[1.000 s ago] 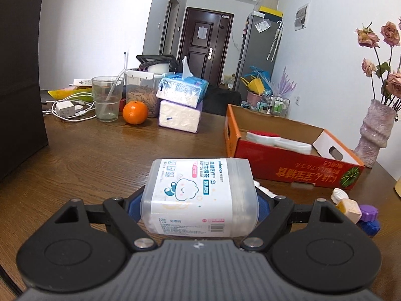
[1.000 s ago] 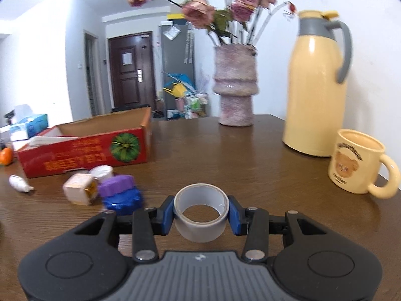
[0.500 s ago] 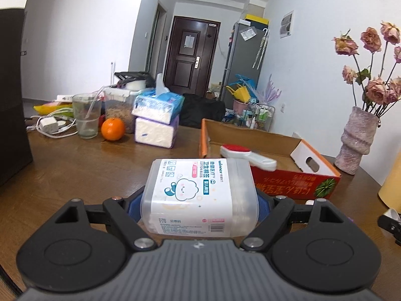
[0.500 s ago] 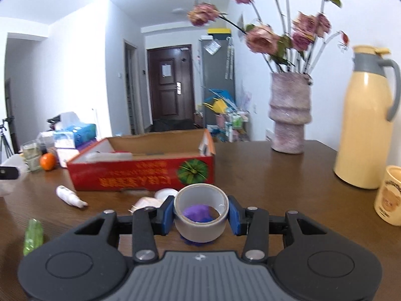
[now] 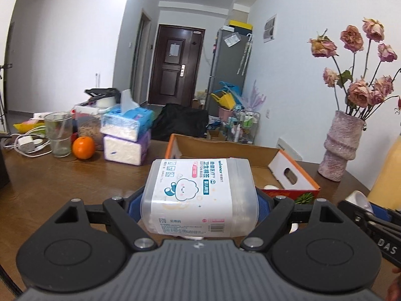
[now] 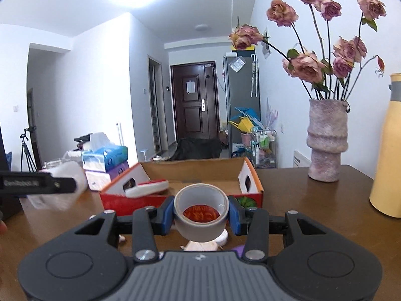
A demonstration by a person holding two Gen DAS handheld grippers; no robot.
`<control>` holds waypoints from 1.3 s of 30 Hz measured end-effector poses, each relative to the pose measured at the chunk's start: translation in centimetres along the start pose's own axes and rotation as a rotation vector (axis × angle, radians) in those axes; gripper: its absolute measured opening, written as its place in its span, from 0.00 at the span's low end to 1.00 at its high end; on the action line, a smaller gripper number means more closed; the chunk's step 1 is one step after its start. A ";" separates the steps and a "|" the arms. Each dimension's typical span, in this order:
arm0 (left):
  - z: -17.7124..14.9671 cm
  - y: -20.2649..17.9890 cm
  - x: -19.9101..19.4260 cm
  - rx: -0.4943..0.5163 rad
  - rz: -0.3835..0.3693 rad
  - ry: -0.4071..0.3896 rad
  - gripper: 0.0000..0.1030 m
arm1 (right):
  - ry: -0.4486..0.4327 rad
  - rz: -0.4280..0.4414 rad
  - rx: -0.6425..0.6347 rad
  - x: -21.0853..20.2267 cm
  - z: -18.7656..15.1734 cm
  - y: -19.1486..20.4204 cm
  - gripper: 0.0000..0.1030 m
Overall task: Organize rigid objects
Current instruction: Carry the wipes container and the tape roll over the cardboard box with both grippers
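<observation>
Bright even indoor light, ceiling glare in right view, fisheye bending at edges, dark vignetted corners

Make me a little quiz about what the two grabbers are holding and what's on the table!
1. True or false: the left gripper holds an orange.
2. What does the right gripper hold: A) a glass, B) a roll of grey tape, C) a vase?
3. Fill in: the red-and-white brush lies inside the cardboard ____.

Key:
1. False. It is clamped on the cotton bud box; the orange sits on the table.
2. B, the roll of grey tape.
3. Box: the red-and-white brush lies in the cardboard box.
</observation>
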State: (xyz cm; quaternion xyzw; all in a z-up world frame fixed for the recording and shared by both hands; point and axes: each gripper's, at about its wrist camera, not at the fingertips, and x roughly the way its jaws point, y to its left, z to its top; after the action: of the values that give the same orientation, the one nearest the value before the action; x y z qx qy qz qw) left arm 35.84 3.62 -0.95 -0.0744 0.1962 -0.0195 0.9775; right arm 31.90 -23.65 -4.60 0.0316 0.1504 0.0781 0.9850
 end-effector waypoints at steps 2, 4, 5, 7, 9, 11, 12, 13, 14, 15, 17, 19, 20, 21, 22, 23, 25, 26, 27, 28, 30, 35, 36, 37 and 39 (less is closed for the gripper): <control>0.3 -0.7 0.6 -0.001 0.001 -0.001 0.81 | -0.013 0.005 0.011 0.5 0.3 0.2 0.41; 0.6 -1.2 1.2 -0.001 0.000 -0.005 0.81 | -0.026 0.006 0.019 1.0 0.6 0.4 0.41; 0.7 -1.6 1.5 0.002 0.003 -0.010 0.81 | -0.035 0.006 0.024 1.3 0.8 0.5 0.41; 1.0 -2.2 2.0 0.009 0.010 -0.016 0.81 | -0.048 0.005 0.030 1.8 1.1 0.5 0.41; 1.1 -2.7 2.6 0.016 0.012 -0.020 0.81 | -0.060 -0.007 0.020 2.4 1.3 0.6 0.41; 1.2 -2.9 3.2 0.017 0.007 -0.019 0.81 | -0.064 -0.011 0.017 3.0 1.5 0.5 0.41; 1.3 -3.0 3.5 0.018 0.006 -0.017 0.81 | -0.063 -0.010 0.019 3.4 1.7 0.4 0.41; 1.4 -3.2 3.9 0.021 0.009 -0.015 0.81 | -0.062 -0.011 0.020 3.7 1.8 0.3 0.41; 1.4 -3.3 4.2 0.024 0.012 -0.014 0.81 | -0.062 -0.011 0.019 4.1 1.9 0.2 0.41; 1.5 -3.4 4.5 0.026 0.014 -0.014 0.81 | -0.063 -0.010 0.019 4.5 2.1 0.2 0.41; 1.7 -3.5 5.4 0.023 0.010 -0.007 0.81 | -0.066 -0.011 0.017 5.3 2.3 0.1 0.41; 1.9 -3.4 6.0 0.018 0.007 -0.004 0.81 | -0.068 -0.011 0.016 6.0 2.5 0.0 0.41; 2.0 -3.5 6.5 0.015 0.006 -0.003 0.81 | -0.065 -0.009 0.016 6.4 2.6 -0.2 0.41; 2.2 -3.6 6.9 0.012 0.007 -0.004 0.81 | -0.062 -0.008 0.016 6.8 2.7 -0.3 0.41; 2.4 -3.7 7.2 0.012 0.007 -0.004 0.81 | -0.060 -0.009 0.016 7.1 2.8 -0.4 0.41; 2.5 -3.9 7.6 0.012 0.006 -0.007 0.81 | -0.058 -0.009 0.017 7.5 2.8 -0.5 0.41; 2.8 -4.1 8.2 0.014 0.002 -0.009 0.81 | -0.053 -0.008 0.017 8.3 2.9 -0.6 0.41; 2.9 -4.3 8.6 0.015 0.001 -0.008 0.81 | -0.051 -0.008 0.017 8.6 2.9 -0.7 0.41; 2.9 -4.4 8.9 0.016 0.001 -0.007 0.81 | -0.048 -0.009 0.016 9.0 3.0 -0.8 0.41; 3.0 -4.5 9.3 0.019 0.000 -0.006 0.81 | -0.047 -0.010 0.016 9.4 3.0 -0.9 0.41; 3.2 -4.7 10.0 0.020 0.002 -0.004 0.81 | -0.044 -0.012 0.016 10.1 3.2 -1.0 0.41; 3.9 -4.6 11.8 0.014 0.009 0.001 0.81 | -0.035 -0.016 0.010 11.9 3.6 -1.2 0.41; 4.0 -4.7 12.1 0.014 0.009 0.001 0.81 | -0.034 -0.016 0.009 12.3 3.7 -1.3 0.41; 4.1 -4.7 12.4 0.015 0.010 0.001 0.81 | -0.033 -0.016 0.006 12.7 3.8 -1.3 0.41; 4.4 -4.8 13.0 0.019 0.012 -0.001 0.81 | -0.032 -0.016 0.000 13.5 4.0 -1.3 0.41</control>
State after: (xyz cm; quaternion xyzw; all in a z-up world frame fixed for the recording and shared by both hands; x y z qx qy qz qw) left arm 49.52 -1.42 -1.16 -0.0640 0.1958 -0.0155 0.9784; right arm 45.96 -22.85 -4.87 0.0317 0.1350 0.0696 0.9879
